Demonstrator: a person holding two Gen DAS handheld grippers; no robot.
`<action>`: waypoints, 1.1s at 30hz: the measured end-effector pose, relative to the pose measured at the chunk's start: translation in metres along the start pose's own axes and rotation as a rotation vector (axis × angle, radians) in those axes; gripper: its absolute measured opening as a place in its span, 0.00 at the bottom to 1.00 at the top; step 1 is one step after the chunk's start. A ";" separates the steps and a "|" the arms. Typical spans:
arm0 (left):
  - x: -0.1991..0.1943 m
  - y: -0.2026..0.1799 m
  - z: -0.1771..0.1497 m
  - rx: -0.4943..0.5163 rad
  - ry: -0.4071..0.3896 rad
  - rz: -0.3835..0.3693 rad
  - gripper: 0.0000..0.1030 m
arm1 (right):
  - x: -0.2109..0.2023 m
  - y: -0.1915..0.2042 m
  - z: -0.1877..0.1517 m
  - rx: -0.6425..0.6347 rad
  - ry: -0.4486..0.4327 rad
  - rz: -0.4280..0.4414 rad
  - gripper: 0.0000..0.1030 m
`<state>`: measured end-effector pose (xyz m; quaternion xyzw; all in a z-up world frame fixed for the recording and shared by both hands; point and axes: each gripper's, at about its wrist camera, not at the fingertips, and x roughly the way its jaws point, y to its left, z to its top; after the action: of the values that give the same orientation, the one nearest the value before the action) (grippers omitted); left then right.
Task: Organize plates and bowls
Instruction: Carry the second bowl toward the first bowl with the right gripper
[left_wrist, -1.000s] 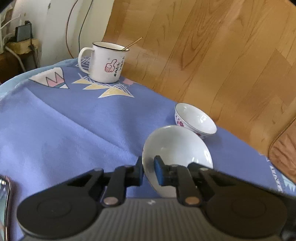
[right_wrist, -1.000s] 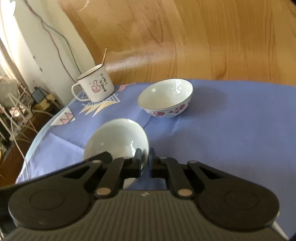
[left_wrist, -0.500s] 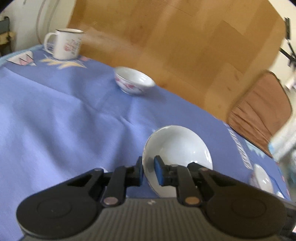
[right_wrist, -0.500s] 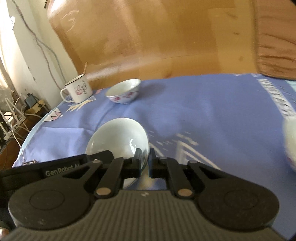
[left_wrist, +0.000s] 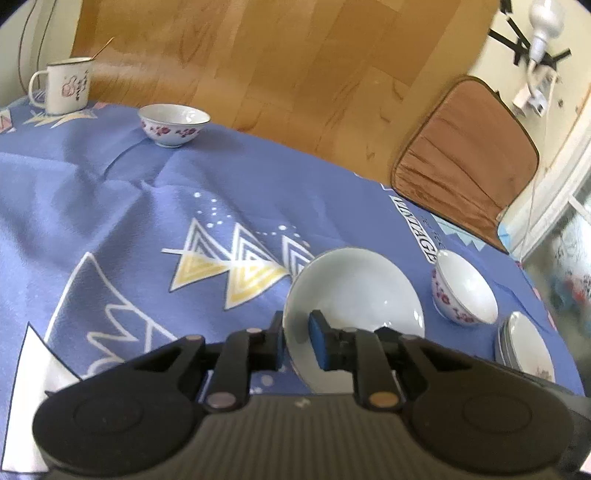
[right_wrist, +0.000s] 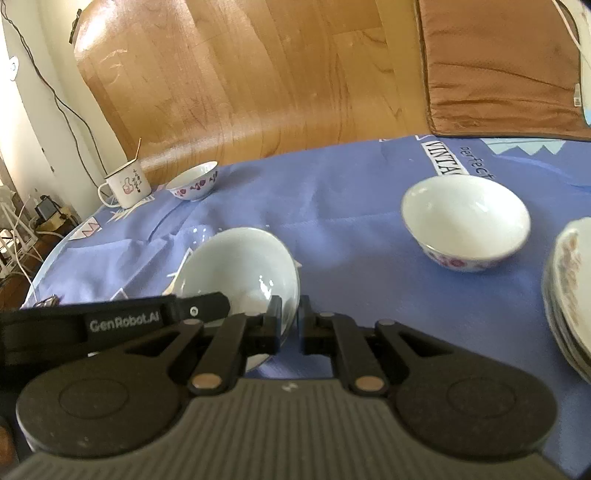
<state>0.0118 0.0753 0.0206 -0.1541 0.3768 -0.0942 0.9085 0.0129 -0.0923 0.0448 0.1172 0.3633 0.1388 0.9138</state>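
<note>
L gripper (left_wrist: 297, 334) & R gripper (right_wrist: 289, 325) both pinch rim of one white bowl (left_wrist: 352, 295), held tilted. Floral bowl (right_wrist: 465, 225) ahead-right of R gripper, plate stack (right_wrist: 569, 295) further right on bench (left_wrist: 110, 206).

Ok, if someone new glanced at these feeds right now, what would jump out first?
Probably the plain white bowl in the middle foreground, pinched at its rim by both the left gripper and the right gripper at once. Next, the flowered bowl standing on the blue tablecloth just right of it, beside a stack of plates at the right edge.
</note>
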 end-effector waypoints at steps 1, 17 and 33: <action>0.001 -0.002 0.000 0.004 0.006 -0.004 0.16 | -0.001 0.000 -0.001 -0.005 -0.003 -0.003 0.11; 0.002 -0.010 0.000 0.012 -0.002 -0.029 0.19 | -0.006 -0.005 -0.007 -0.002 -0.042 0.006 0.11; 0.021 -0.102 0.033 0.154 -0.021 -0.200 0.20 | -0.055 -0.058 0.016 0.026 -0.283 -0.167 0.11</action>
<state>0.0442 -0.0189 0.0650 -0.1217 0.3418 -0.2113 0.9076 -0.0049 -0.1666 0.0730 0.1167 0.2410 0.0396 0.9627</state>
